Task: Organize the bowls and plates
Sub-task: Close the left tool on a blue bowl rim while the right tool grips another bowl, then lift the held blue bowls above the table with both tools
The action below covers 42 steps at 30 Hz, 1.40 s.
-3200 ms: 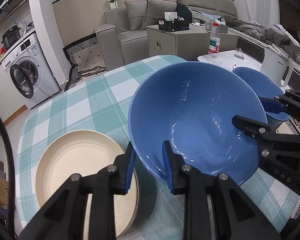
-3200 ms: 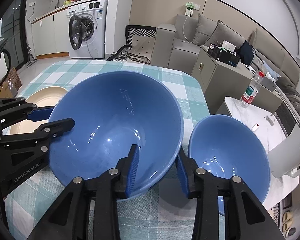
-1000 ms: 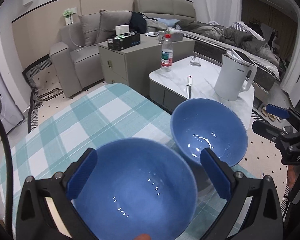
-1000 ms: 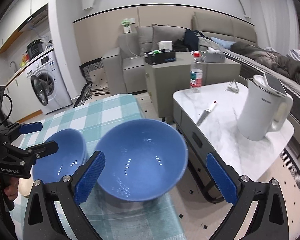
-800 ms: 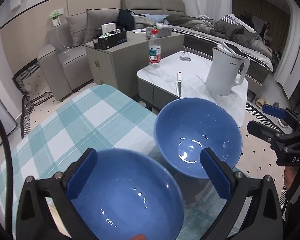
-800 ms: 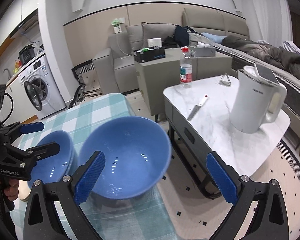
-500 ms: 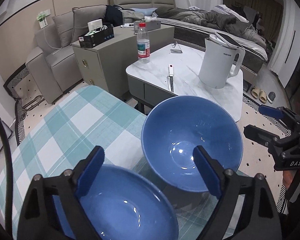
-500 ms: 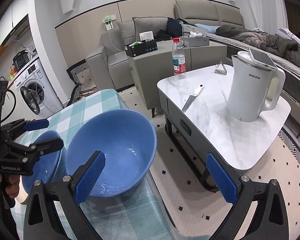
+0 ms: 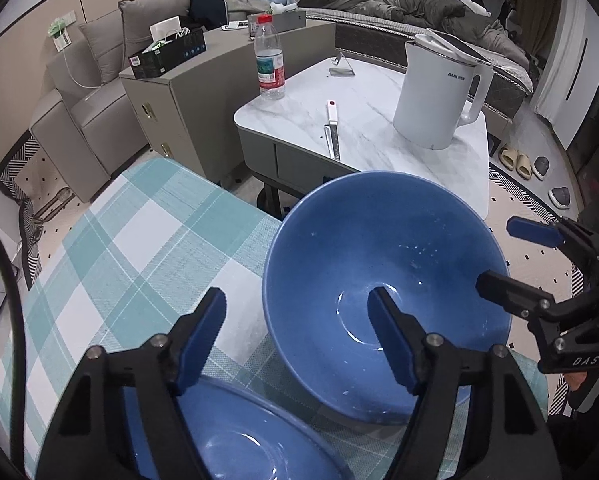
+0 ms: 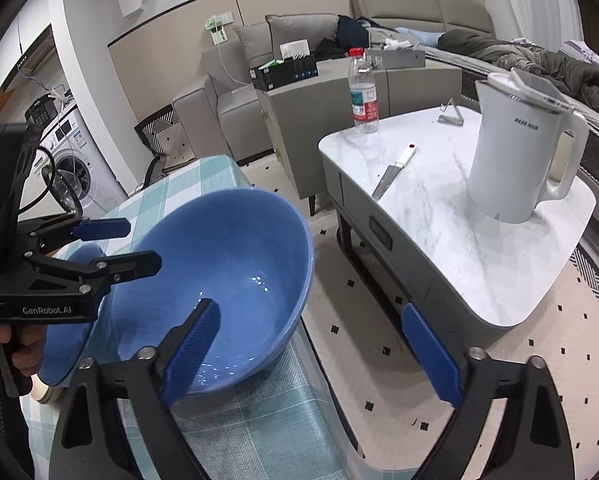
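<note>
Reaching over the checked table (image 9: 147,240), I have my left gripper (image 9: 295,336) partly open and empty, its fingers straddling the near rim of the far bowl (image 9: 383,264), which sits at about 1 o'clock from me near the table's edge. My right gripper (image 10: 311,344) is spread wide and holds nothing; that same bowl lies at its 10 o'clock. A second bowl (image 9: 243,440) rests at my left gripper's 6 o'clock, just beside the first. Both bowls are bare inside apart from a few specks and glints. I judge them stiff, glossy and slick, light enough for one gripper but liable to chip, so I would pinch the thin rim squarely, one finger inside and one outside.
</note>
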{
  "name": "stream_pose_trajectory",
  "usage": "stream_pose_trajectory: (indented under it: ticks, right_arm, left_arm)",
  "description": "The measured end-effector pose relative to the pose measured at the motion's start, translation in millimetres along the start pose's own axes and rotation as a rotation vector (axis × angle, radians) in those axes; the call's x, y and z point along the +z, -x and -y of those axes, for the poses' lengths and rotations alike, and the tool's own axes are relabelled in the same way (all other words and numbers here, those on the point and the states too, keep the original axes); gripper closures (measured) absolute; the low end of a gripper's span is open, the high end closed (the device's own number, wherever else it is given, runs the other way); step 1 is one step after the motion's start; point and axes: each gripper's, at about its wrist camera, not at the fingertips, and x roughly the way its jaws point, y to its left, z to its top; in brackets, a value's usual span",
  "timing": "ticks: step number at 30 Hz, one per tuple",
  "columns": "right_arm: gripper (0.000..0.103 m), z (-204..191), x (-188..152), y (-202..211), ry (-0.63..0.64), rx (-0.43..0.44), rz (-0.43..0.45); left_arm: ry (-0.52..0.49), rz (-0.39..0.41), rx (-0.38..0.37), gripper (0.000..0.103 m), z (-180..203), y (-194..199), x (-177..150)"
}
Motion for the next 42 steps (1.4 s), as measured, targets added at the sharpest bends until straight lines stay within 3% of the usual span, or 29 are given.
stream_pose_trajectory:
  ticks: [3,8,18,29,42]
  right_arm:
    - [0.021,-3,-1,-7,-0.001,0.01,-0.016]
    - [0.032,-3,-3,-16,-0.019,0.021,-0.035]
    - [0.044,-2,-7,-22,-0.022,0.048,-0.054]
    - [0.068,-12,-7,-20,0.004,0.07,-0.049]
    - [0.071,-10,-8,-19,0.0,0.044,-0.041]
  left_arm:
    - [-0.004,-0.022,-0.003,0.039,0,-6,0]
    - [-0.005,-0.054,-0.007,0.046,1,-15,0]
    - [-0.013,-0.097,-0.013,0.066,5,-26,-5]
    - [-0.006,-0.089,-0.013,0.075,2,-24,-6]
    - [-0.011,-0.077,-0.013,0.076,8,-22,-7]
